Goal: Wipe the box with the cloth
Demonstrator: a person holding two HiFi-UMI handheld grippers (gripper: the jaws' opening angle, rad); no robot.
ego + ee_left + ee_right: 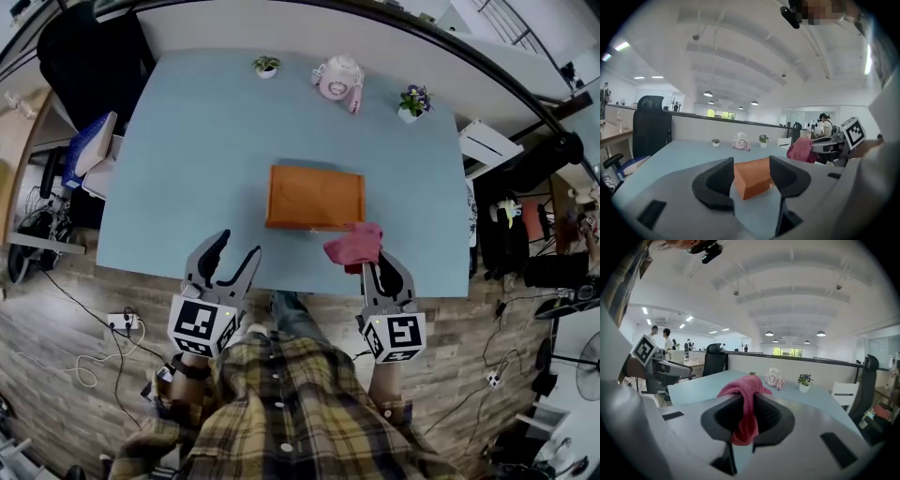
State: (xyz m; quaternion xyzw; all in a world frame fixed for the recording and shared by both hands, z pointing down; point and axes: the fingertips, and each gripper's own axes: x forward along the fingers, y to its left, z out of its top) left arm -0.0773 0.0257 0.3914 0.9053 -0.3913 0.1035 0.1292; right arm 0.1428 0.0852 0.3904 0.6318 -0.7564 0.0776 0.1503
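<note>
Box, one; cloth, one.

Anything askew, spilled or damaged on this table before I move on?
Nothing stands out. The orange box lies flat on the table, the pink cloth hangs clamped in the right claw, and the left claw is open and empty.
</note>
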